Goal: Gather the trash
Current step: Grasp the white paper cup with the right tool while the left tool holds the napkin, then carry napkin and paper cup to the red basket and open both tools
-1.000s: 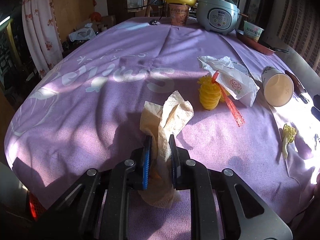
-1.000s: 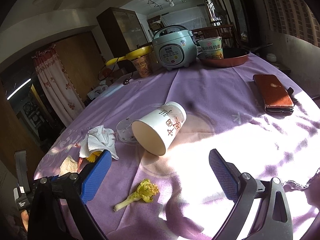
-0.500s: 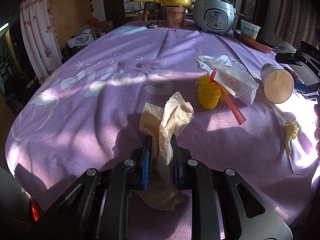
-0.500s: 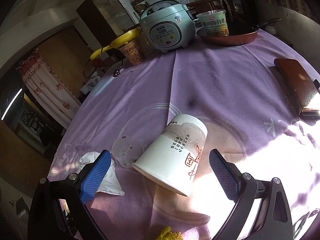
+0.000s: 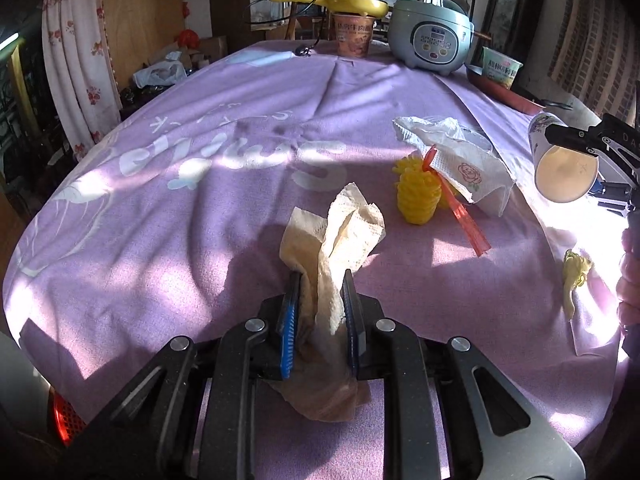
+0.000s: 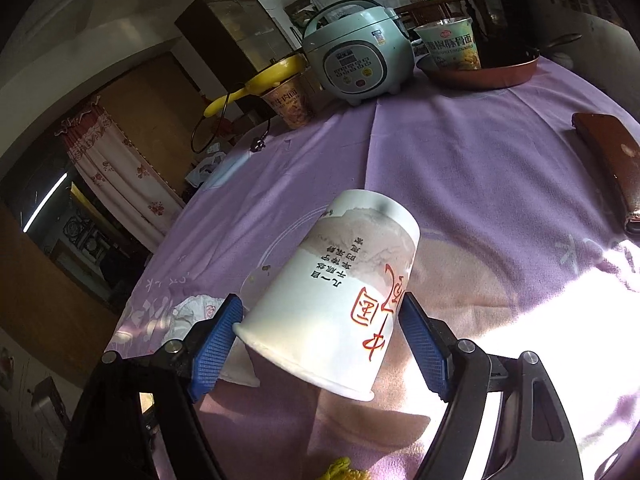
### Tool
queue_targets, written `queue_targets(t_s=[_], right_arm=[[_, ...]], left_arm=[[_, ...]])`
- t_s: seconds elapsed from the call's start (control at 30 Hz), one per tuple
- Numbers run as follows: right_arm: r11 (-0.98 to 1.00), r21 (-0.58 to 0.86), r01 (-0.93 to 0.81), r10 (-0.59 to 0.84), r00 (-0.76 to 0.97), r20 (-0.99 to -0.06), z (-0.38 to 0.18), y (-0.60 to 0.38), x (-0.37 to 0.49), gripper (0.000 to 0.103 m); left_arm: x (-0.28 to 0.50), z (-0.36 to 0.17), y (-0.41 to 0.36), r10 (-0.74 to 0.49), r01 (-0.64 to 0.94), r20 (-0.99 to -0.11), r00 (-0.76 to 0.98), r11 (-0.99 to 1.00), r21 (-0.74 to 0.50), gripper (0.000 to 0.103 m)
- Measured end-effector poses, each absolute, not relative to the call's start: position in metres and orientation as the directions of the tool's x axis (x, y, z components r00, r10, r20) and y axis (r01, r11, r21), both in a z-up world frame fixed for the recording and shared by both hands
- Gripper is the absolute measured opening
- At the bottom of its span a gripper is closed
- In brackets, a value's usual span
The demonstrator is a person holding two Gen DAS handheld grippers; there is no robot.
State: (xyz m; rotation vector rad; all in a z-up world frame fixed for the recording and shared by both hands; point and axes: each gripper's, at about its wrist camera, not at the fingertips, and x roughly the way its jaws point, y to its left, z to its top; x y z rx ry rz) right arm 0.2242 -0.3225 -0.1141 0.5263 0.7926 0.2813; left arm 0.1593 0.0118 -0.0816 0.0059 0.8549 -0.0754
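Note:
My left gripper (image 5: 319, 312) is shut on a crumpled beige paper towel (image 5: 334, 236) and holds it just over the purple tablecloth (image 5: 192, 216). My right gripper (image 6: 320, 332) is open, its blue pads on either side of a white paper cup (image 6: 340, 292) lying on its side. The pads are close to the cup walls; I cannot tell if they touch. The cup also shows in the left wrist view (image 5: 562, 168). Other trash lies there: a white napkin (image 5: 460, 160), a yellow ribbed wrapper (image 5: 418, 200), a red plastic strip (image 5: 460, 208) and a vegetable scrap (image 5: 574, 276).
A rice cooker (image 6: 356, 56), two instant noodle cups (image 6: 290, 104) (image 6: 450, 42), a red pan (image 6: 492, 74) and a yellow pan (image 5: 340, 0) stand at the table's far edge. A brown wallet (image 6: 616, 164) lies at the right. A clear plastic lid (image 6: 260, 284) lies behind the cup.
My right gripper has moved forward and down over the cup, and its pads now bracket the cup. My left gripper still holds the paper towel in the same place.

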Motion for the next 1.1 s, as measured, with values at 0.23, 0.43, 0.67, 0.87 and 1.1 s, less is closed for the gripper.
queue_targets(t_s=[0.23, 0.43, 0.67, 0.87, 1.1], right_arm=[[0.841, 0.536, -0.075, 0.425, 0.704, -0.569, -0.106, -0.325, 0.214, 0.079], [0.843, 0.525, -0.117, 0.425, 0.743, -0.517, -0.092, -0.321, 0.19, 0.079], [0.836, 0.509, -0.204, 0.465, 0.756, -0.461, -0.067, -0.302, 0.155, 0.079], [0.819, 0.5, -0.281, 0.512, 0.752, -0.416, -0.049, -0.284, 0.128, 0.079], [0.793, 0.486, -0.367, 0.572, 0.722, -0.389, -0.034, -0.257, 0.104, 0.079]], left_arm=[[0.154, -0.072, 0.016, -0.057, 0.048, -0.748, 0.661, 0.998, -0.034, 0.021], [0.142, -0.051, 0.023, -0.054, 0.032, -0.717, 0.695, 0.999, -0.045, 0.021], [0.121, -0.027, 0.034, -0.036, 0.007, -0.672, 0.74, 0.999, -0.045, 0.021], [0.099, -0.009, 0.044, -0.021, -0.009, -0.633, 0.774, 0.999, -0.045, 0.021], [0.07, 0.007, 0.068, 0.033, -0.069, -0.595, 0.803, 0.997, -0.037, 0.021]])
